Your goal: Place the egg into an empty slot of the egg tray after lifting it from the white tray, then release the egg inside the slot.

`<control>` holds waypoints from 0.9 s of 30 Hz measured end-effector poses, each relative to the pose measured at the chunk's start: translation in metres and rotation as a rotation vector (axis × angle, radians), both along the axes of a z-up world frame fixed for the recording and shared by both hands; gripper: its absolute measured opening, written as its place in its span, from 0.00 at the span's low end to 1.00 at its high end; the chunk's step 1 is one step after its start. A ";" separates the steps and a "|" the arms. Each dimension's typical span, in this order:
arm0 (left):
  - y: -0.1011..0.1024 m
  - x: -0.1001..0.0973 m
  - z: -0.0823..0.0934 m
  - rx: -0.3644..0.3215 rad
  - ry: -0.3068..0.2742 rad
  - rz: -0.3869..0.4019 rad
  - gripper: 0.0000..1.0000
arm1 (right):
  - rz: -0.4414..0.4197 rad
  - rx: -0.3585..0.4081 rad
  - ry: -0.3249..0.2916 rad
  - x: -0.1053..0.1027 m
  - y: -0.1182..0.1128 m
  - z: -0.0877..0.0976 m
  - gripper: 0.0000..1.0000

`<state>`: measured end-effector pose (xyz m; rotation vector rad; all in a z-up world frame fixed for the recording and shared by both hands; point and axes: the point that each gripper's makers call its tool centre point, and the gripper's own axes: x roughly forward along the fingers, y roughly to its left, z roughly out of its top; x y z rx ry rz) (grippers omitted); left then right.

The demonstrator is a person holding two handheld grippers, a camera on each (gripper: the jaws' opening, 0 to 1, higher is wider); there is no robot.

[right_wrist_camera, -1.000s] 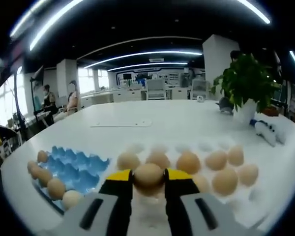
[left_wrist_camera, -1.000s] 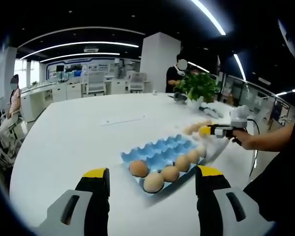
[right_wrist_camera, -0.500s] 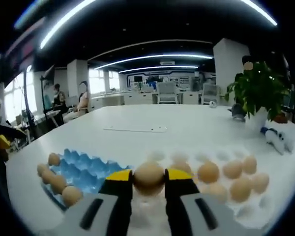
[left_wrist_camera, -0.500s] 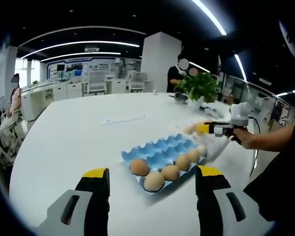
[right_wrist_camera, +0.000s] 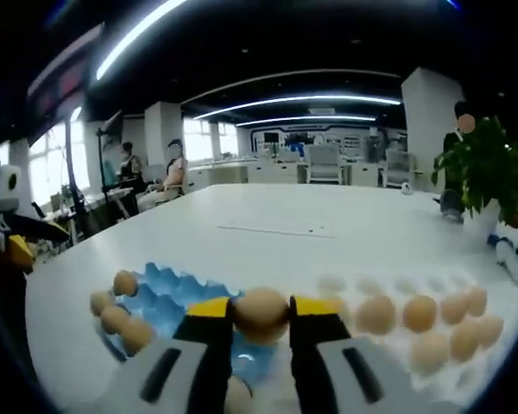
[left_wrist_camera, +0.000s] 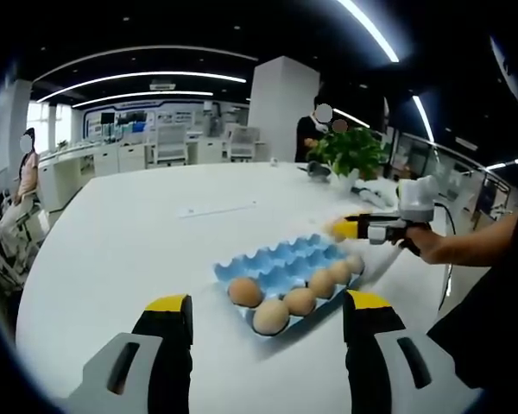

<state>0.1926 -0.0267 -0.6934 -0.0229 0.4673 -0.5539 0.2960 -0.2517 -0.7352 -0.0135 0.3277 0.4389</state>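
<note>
On the white table (left_wrist_camera: 112, 250) lies the blue egg tray (left_wrist_camera: 281, 267), and everything else sits around it. Beside the egg tray, on the side nearer the plant (right_wrist_camera: 483, 168), lies the white tray (right_wrist_camera: 414, 341) with many eggs in rows. Four eggs fill the near row of the egg tray in the left gripper view; the other slots look empty. Above the edge of the egg tray, between both trays, the right gripper (right_wrist_camera: 261, 321) is clenched on the egg (right_wrist_camera: 261, 312), which is pressed between the two yellow tips and is clear of the slots. Well apart from the egg tray, on its near side, the left gripper (left_wrist_camera: 266, 332) has its jaws spread wide and grasps nothing.
</note>
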 end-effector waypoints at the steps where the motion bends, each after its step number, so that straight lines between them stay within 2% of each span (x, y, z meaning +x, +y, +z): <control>1: 0.000 0.000 0.000 -0.001 0.000 0.000 0.72 | 0.012 0.003 0.007 0.000 0.005 -0.001 0.25; 17: 0.001 -0.001 0.000 0.004 0.000 0.000 0.72 | 0.203 0.040 0.015 -0.007 0.089 0.002 0.25; 27: 0.003 -0.001 0.001 0.000 -0.002 0.005 0.72 | 0.311 0.033 0.032 -0.013 0.134 -0.005 0.25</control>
